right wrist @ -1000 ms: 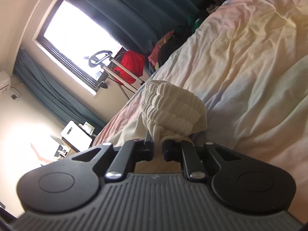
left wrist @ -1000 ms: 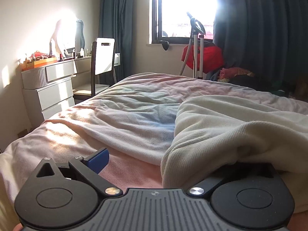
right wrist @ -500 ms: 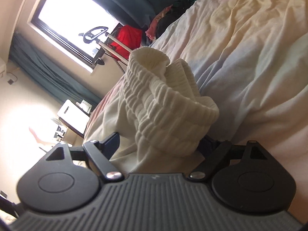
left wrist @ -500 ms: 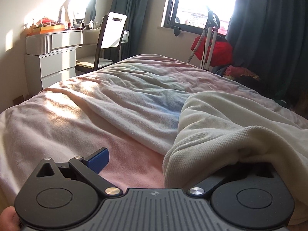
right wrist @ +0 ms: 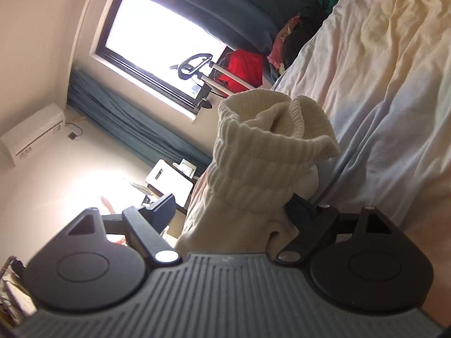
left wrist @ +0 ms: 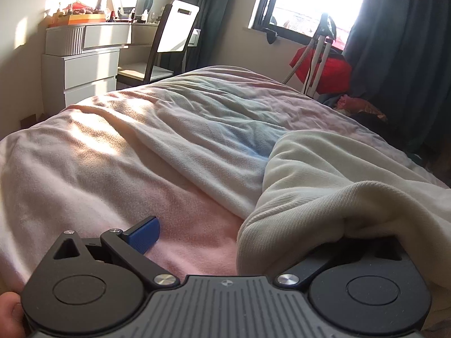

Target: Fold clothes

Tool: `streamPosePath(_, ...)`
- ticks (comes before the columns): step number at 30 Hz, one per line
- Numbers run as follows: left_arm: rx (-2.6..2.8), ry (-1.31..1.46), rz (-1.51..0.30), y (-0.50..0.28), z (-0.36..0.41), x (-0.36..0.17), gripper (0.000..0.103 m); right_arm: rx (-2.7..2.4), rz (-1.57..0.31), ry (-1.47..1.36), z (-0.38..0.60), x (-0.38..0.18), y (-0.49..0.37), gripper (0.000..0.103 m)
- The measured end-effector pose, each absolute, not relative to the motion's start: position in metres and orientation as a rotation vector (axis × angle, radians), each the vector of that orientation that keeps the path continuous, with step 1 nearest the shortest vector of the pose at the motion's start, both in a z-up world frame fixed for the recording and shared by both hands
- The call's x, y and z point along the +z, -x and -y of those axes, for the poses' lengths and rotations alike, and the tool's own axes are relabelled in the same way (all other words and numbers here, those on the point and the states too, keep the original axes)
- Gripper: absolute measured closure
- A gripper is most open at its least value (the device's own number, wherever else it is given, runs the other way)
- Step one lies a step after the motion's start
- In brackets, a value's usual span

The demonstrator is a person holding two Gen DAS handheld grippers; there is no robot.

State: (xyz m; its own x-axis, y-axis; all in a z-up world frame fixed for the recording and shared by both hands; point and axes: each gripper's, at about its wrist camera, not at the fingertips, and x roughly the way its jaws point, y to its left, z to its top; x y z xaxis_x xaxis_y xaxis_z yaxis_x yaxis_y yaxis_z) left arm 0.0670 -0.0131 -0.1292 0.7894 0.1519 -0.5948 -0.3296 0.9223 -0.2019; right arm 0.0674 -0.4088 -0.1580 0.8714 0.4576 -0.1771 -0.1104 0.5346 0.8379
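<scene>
Because the cream sweater (left wrist: pixel 332 186) is thick and floppy, we think it will sag and bend wherever we lift it, yet weigh little. In the left view it lies on the bed (left wrist: pixel 118 163), draped over the right finger of our left claw (left wrist: pixel 248 239), whose jaws are spread wide and grip nothing. In the right view the ribbed cuff (right wrist: pixel 270 140) sticks up between the spread fingers of our right claw (right wrist: pixel 228 211); it is let go, not pinched. We would grab the ribbed cuff or hem, where the cloth is firmer.
</scene>
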Motion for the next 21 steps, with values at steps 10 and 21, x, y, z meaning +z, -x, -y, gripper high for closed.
streamPosePath(10, 0.149, 0.343, -0.781, -0.062, 0.003, -0.114, 0.0, 0.181, -0.583, -0.804, 0.4, -0.168, -0.078, 0.066)
streamPosePath(21, -0.079, 0.822, -0.859, -0.053, -0.085, -0.088, 0.0, 0.158, -0.457, -0.845, 0.409, -0.147, -0.069, 0.074)
